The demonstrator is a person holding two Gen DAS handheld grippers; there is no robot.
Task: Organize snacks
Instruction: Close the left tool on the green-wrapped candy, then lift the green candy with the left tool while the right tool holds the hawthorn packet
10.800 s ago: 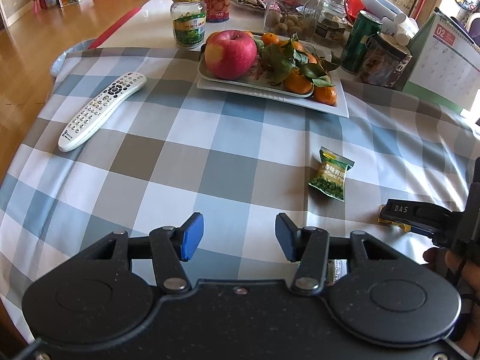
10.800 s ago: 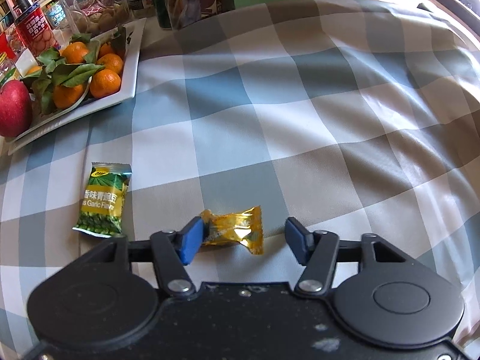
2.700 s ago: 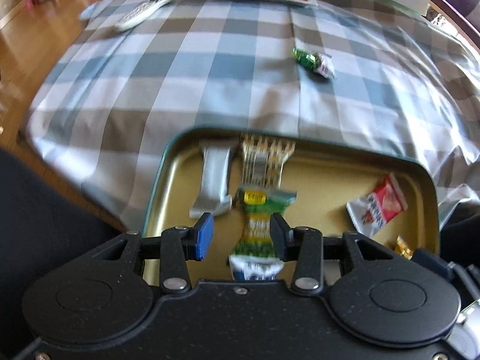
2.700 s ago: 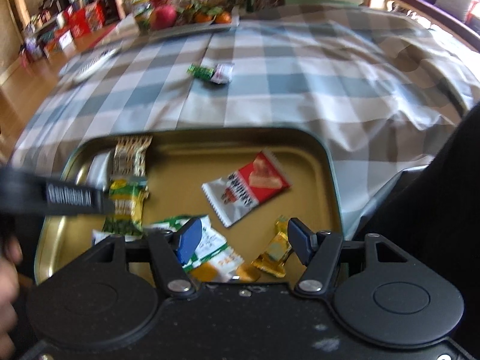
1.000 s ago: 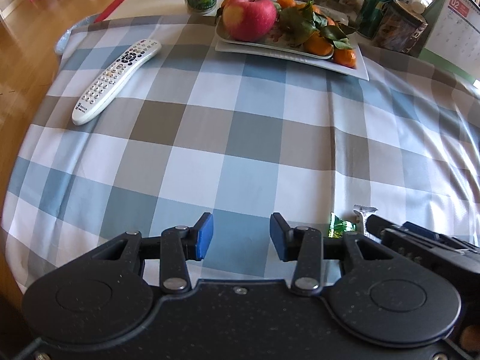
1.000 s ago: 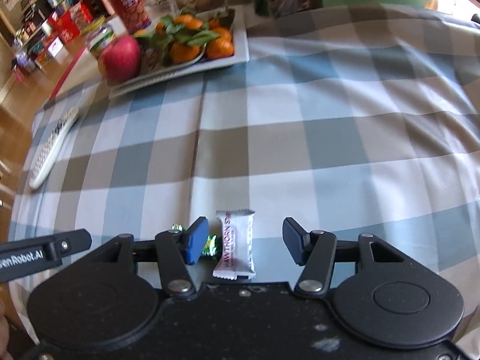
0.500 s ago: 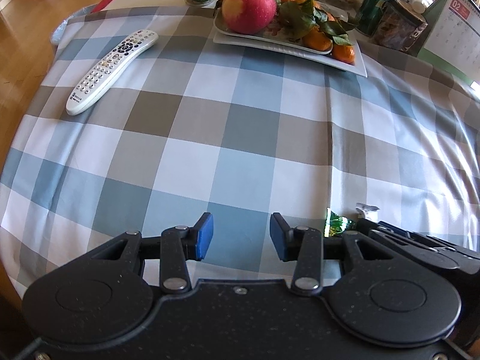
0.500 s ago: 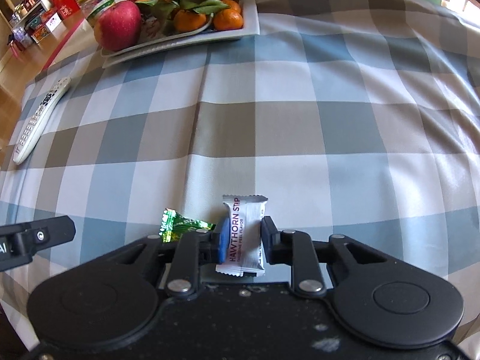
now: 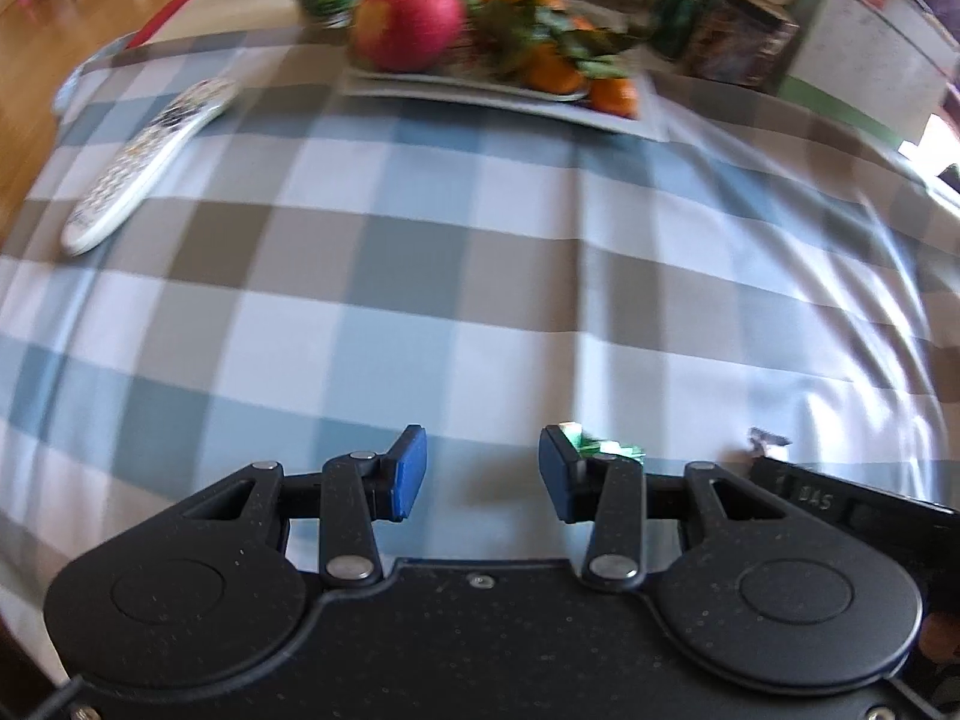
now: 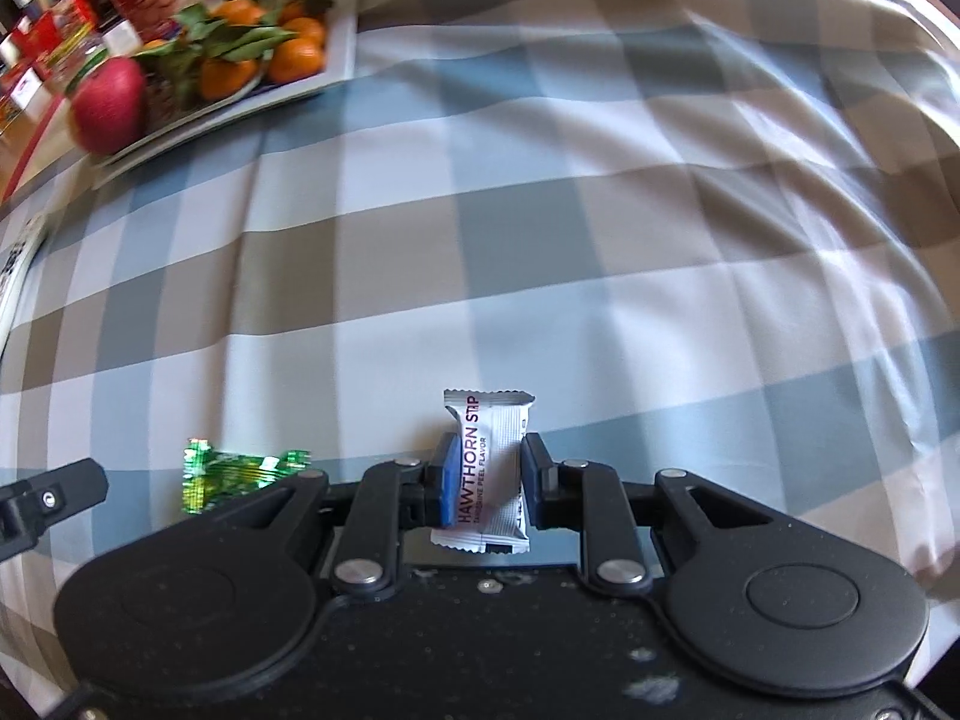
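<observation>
My right gripper is shut on a white "Hawthorn Strip" snack packet and holds it upright just over the checked tablecloth. A shiny green candy lies on the cloth to its left. In the left wrist view my left gripper is open and empty, low over the cloth. The green candy lies just behind its right finger. The tip of the white packet shows further right, above the right gripper's black body.
A white plate with a red apple and tangerines stands at the far side. A white remote lies at the left. Jars, cans and a calendar stand behind the plate. The left gripper's tip shows at the left edge.
My right gripper has closed on the white packet and lifted it slightly. My left gripper has moved right and forward, so the green candy now lies by its right finger.
</observation>
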